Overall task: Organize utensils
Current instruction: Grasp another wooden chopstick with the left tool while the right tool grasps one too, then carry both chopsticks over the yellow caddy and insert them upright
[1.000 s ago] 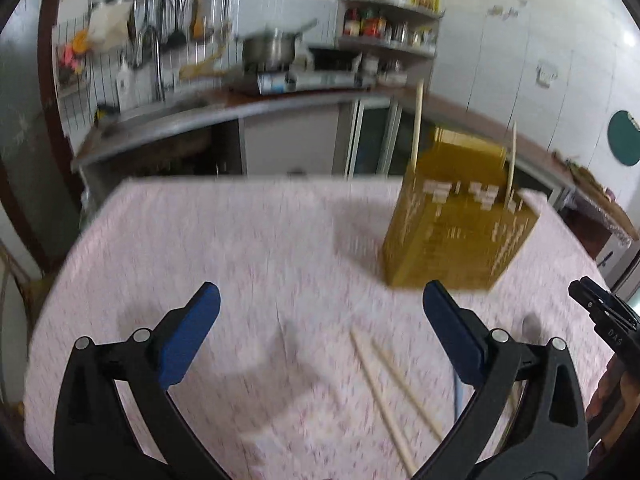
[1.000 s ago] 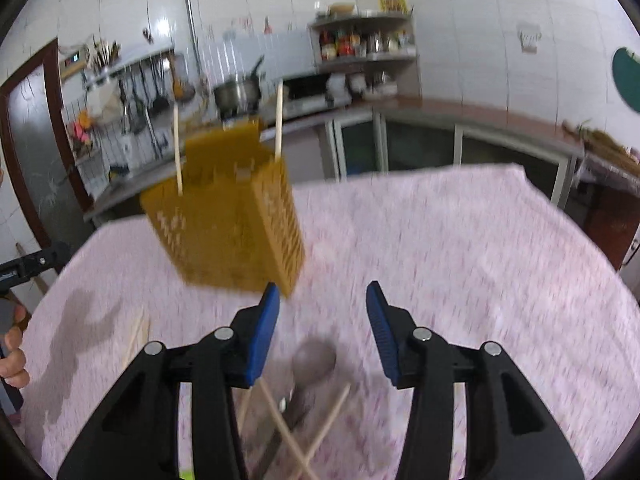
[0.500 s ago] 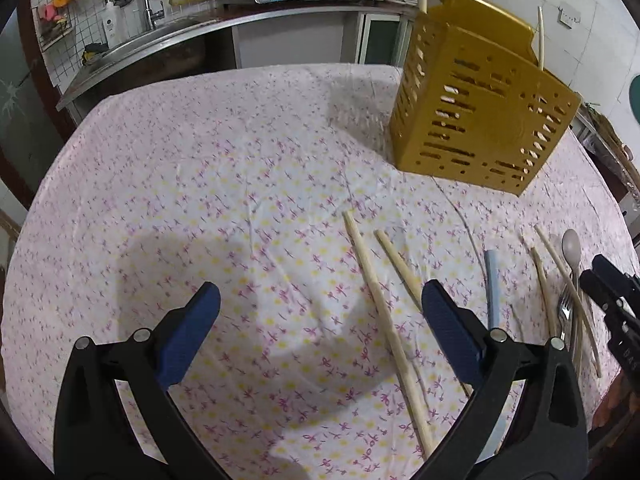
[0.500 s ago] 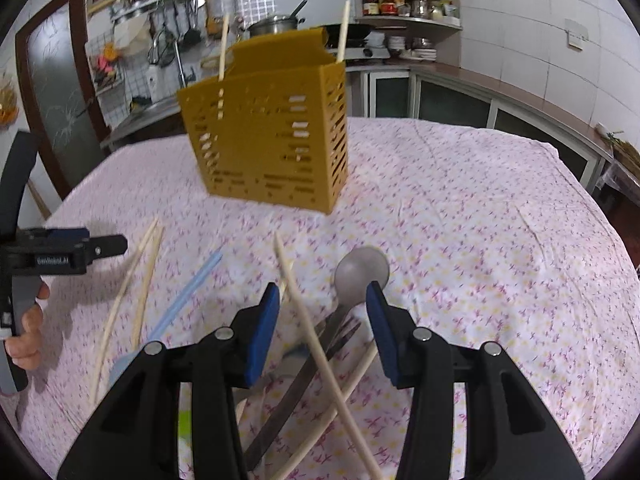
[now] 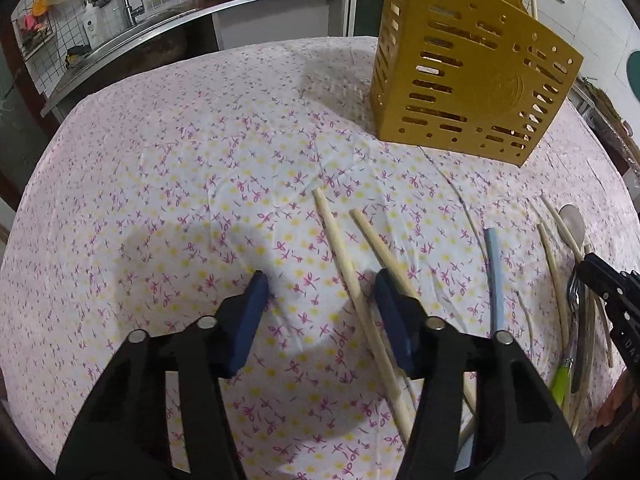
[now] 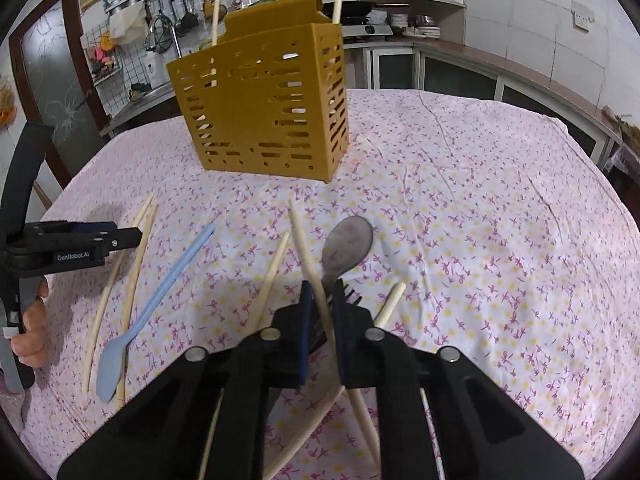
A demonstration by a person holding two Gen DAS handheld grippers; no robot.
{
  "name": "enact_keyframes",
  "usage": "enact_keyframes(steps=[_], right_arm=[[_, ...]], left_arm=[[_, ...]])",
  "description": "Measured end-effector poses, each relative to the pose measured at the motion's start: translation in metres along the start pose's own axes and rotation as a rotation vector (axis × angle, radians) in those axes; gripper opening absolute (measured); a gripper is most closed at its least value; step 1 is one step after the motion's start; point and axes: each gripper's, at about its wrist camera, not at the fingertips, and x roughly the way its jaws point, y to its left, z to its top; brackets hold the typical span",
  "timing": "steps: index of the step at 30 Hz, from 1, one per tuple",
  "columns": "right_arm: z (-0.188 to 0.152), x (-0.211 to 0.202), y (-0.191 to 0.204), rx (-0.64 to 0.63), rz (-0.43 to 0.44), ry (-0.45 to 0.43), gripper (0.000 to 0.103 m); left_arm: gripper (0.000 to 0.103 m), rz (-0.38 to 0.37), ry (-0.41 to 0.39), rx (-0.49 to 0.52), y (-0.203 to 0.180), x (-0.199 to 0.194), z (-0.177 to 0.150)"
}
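Note:
A yellow slotted utensil caddy (image 5: 460, 72) (image 6: 260, 112) stands on the flowered tablecloth (image 5: 180, 168) with two chopsticks upright in it. My left gripper (image 5: 322, 284) hangs low over two pale wooden chopsticks (image 5: 340, 248). Its jaws are closing with one chopstick between them, near the right finger, and the pads do not press it. My right gripper (image 6: 323, 292) is shut on a long chopstick (image 6: 300, 232) that lies across a metal spoon (image 6: 348, 240) and a fork (image 6: 354, 292).
A light blue plastic spoon (image 6: 160, 296) (image 5: 494, 272) lies between the two piles. More chopsticks and a green-handled utensil (image 5: 560, 380) lie by the right gripper. A hand (image 6: 28, 328) holds the left gripper. A counter with a sink (image 5: 120, 40) runs behind the table.
Both grippers have sunk toward the table and tipped down. The left jaws have narrowed around a chopstick. The right jaws have closed on a chopstick over the spoon.

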Motion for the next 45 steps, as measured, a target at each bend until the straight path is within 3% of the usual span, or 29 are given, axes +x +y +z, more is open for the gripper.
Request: enact_keyframes(steps=[10, 18, 23, 32, 39, 42, 45], right_arm=[[0.006, -0.009, -0.017, 0.087, 0.034, -0.039, 0.006], [0.012, -0.018, -0.023, 0.119, 0.052, -0.081, 0.006], [0.016, -0.024, -0.027, 0.145, 0.058, -0.120, 0.006], [0.011, -0.009, -0.036, 0.176, 0.005, -0.040, 0.006], [0.008, -0.006, -0.046, 0.219, -0.025, -0.025, 0.006], [0.008, -0.008, -0.048, 0.231, -0.011, -0.040, 0.006], [0.011, -0.017, -0.047, 0.235, 0.036, -0.108, 0.006]], left_arm=[[0.011, -0.040, 0.008, -0.011, 0.007, 0.003, 0.016], [0.006, -0.063, -0.007, -0.033, 0.013, 0.000, 0.022], [0.005, -0.084, -0.056, -0.034, 0.017, -0.016, 0.027], [0.005, -0.115, -0.090, -0.052, 0.018, -0.035, 0.018], [0.004, -0.135, -0.139, -0.032, 0.016, -0.050, 0.020], [0.004, -0.143, -0.154, -0.025, 0.014, -0.056, 0.021], [0.004, -0.154, -0.172, -0.030, 0.015, -0.061, 0.023]])
